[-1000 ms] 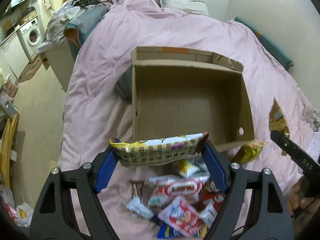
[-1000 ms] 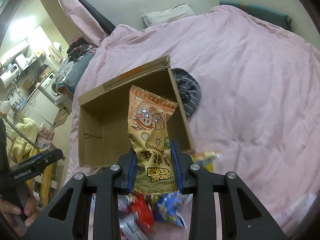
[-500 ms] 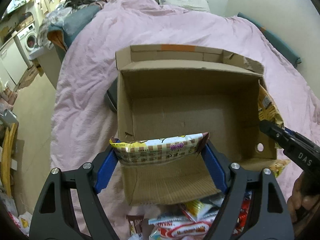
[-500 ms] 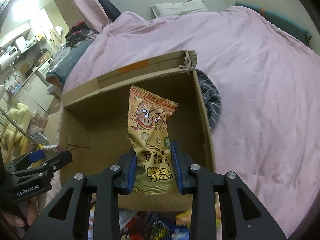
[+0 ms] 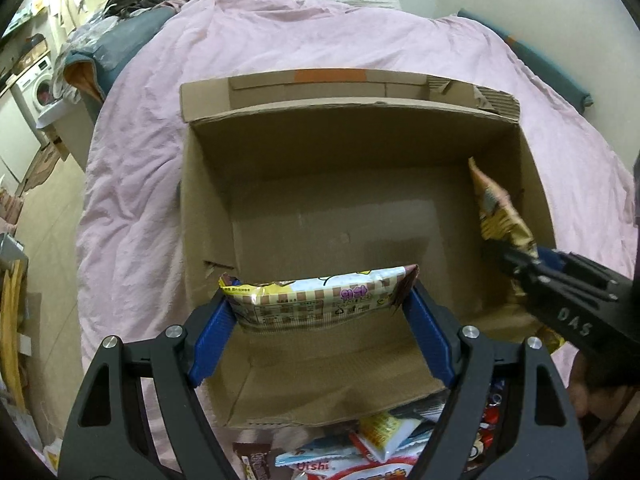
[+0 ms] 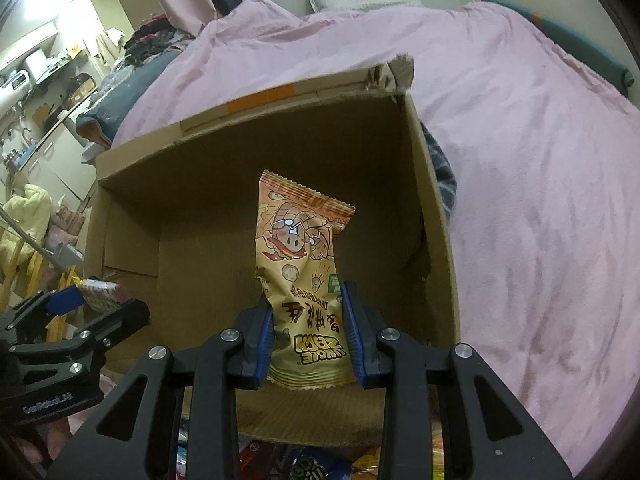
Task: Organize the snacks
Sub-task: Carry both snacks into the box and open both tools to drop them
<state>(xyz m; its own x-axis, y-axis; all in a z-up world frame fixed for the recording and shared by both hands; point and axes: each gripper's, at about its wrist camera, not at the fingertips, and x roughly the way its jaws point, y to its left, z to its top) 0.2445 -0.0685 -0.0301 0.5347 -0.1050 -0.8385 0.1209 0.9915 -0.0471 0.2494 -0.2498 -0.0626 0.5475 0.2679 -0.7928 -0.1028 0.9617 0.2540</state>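
Hanging crosswise, wide packet (image 5: 320,294), orange packet (image 6: 306,276) upright

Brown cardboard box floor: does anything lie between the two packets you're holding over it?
Nothing. In the left wrist view the cardboard box floor is bare between the wide checked snack packet and the tall orange snack packet.
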